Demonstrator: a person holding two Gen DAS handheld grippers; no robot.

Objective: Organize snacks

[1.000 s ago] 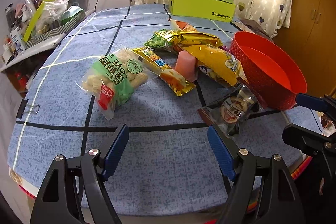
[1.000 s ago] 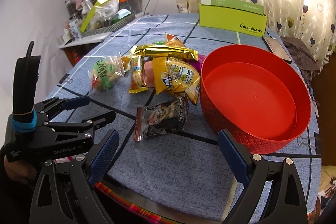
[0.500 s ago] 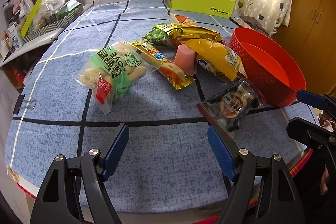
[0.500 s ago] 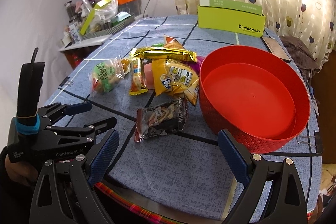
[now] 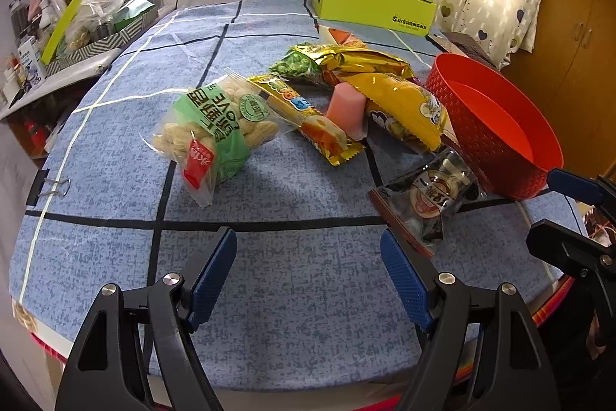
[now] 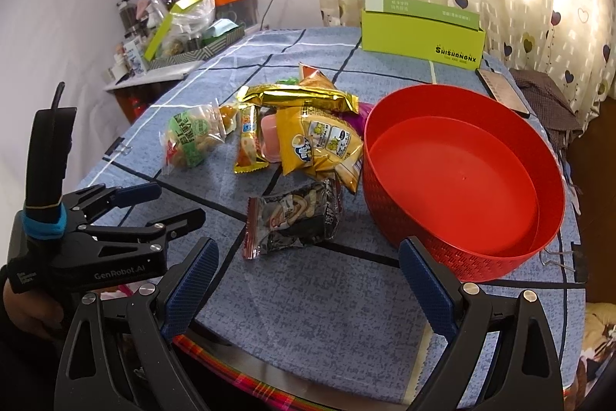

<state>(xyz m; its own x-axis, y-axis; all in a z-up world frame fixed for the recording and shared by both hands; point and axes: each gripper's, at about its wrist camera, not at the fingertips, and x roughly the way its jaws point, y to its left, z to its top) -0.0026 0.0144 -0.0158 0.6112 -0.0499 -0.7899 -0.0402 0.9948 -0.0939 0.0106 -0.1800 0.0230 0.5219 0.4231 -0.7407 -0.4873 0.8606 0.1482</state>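
Left view: left tongs [image 5: 308, 270] spread wide, holding nothing. Dark snack bag [image 5: 433, 195] just beside red basket [image 5: 496, 141].

Right view: right tongs [image 6: 308, 280] spread too. Bag [image 6: 294, 220] probably light, crinkly, slippery; best pinched at sealed edge.

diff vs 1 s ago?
Left gripper has eased forward over the table; snacks look larger in its view. Right gripper barely moved. Both remain open and empty. Dark snack packet, the other snacks and the empty red basket are unmoved.
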